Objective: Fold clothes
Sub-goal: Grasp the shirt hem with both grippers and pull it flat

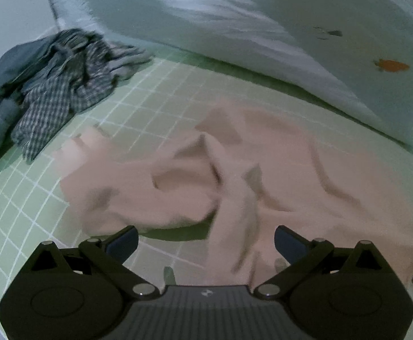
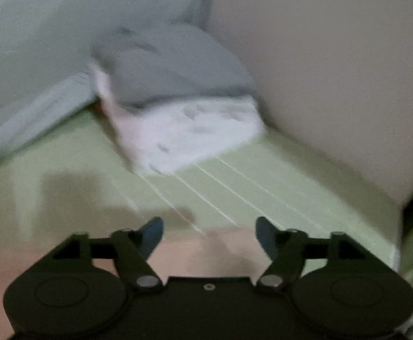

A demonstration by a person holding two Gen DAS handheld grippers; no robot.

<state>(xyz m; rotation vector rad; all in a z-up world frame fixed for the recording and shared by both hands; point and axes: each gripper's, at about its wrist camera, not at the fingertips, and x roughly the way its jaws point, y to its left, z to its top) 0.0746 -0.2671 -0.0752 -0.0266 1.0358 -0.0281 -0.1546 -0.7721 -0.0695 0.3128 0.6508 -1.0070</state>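
A crumpled pink garment (image 1: pixel 249 175) lies spread on the green grid mat (image 1: pixel 161 93). My left gripper (image 1: pixel 206 240) is open just above its near edge, fingers either side of a raised fold, holding nothing. In the right wrist view the pink garment (image 2: pixel 206 255) shows blurred under my right gripper (image 2: pixel 209 235), which is open and empty over the green mat (image 2: pixel 263 187). A stack of folded clothes, grey on white (image 2: pixel 178 99), sits at the far end of the mat.
A heap of checked and grey-blue clothes (image 1: pixel 50 85) lies at the mat's far left. A pale wall or bedding (image 1: pixel 263 14) with an orange mark (image 1: pixel 392 65) runs along the back. A beige wall (image 2: pixel 334 70) borders the mat's right side.
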